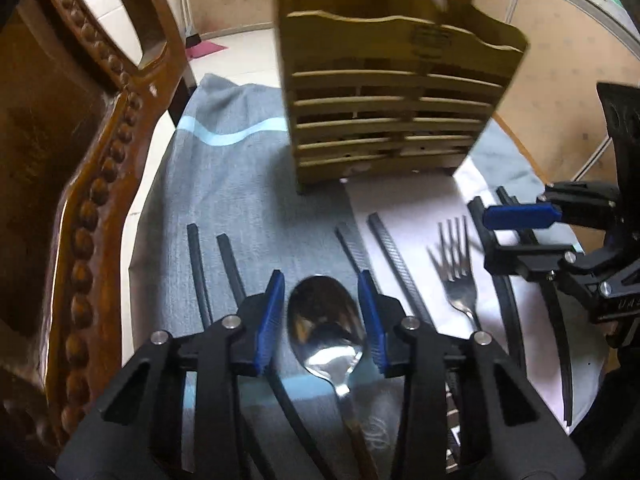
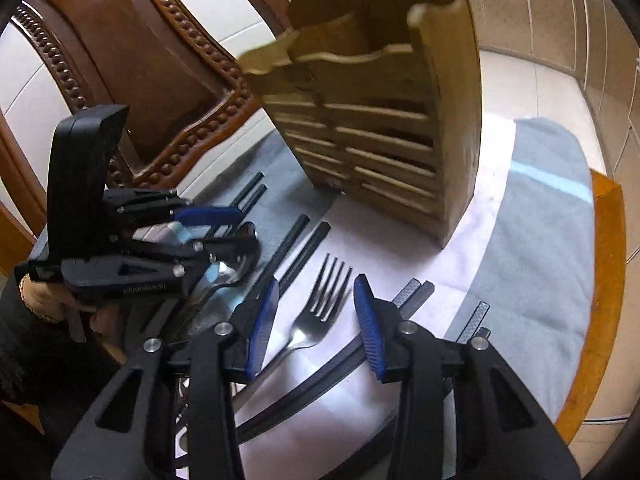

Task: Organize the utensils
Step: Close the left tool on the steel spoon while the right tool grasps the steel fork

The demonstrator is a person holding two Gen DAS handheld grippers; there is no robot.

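Observation:
A steel spoon (image 1: 324, 328) lies on the grey cloth (image 1: 240, 168), its bowl between the blue pads of my left gripper (image 1: 320, 280), which is open with a gap on each side. To its right lies a steel fork (image 1: 456, 268). In the right wrist view the fork (image 2: 320, 304) sits between the pads of my right gripper (image 2: 316, 284), also open and clear of it. Pairs of black chopsticks (image 1: 198, 264) (image 1: 384, 256) (image 2: 296, 248) lie beside the cutlery. A slatted wooden utensil holder (image 1: 392, 120) (image 2: 380, 140) stands upright just beyond them.
A carved brown wooden chair (image 1: 80, 160) (image 2: 160, 60) stands close on the left of the table. The round table's wooden rim (image 2: 604, 280) shows past the cloth on the right. A hand (image 2: 44, 300) holds the left gripper (image 2: 224, 232) over the spoon (image 2: 236, 268).

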